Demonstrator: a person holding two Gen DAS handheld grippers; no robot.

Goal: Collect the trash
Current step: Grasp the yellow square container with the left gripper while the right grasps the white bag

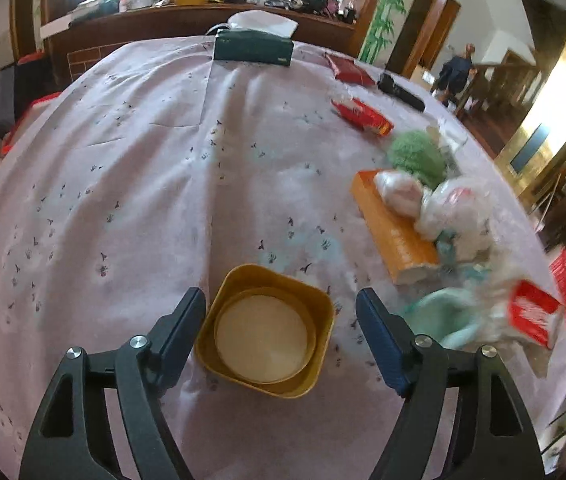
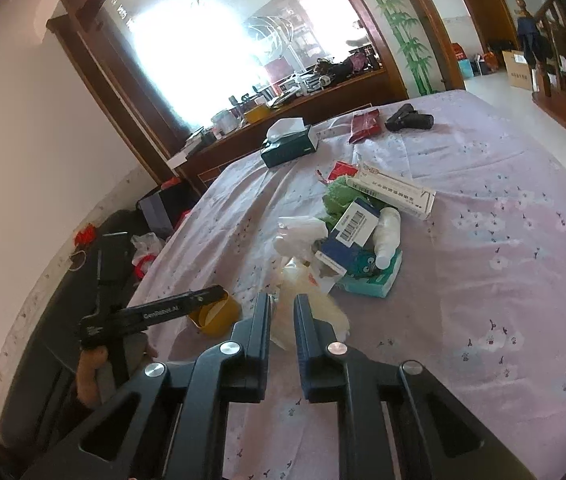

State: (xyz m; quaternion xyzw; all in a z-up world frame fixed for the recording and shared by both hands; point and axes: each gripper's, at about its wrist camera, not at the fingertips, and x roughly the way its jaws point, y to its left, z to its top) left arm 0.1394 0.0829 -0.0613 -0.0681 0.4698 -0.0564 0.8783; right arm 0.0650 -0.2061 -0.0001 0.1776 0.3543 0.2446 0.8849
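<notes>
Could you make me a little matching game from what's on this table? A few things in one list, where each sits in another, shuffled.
Things:
1. square yellow paper bowl
2. dark green tissue box
3. crumpled clear plastic bag
4. black cylindrical device

Places:
A. pinched in the right gripper
B. far edge, white tissue poking out
C. between the left gripper's open fingers
D. far corner, beside a red packet

Pairs: 1-C, 2-B, 3-A, 4-D
</notes>
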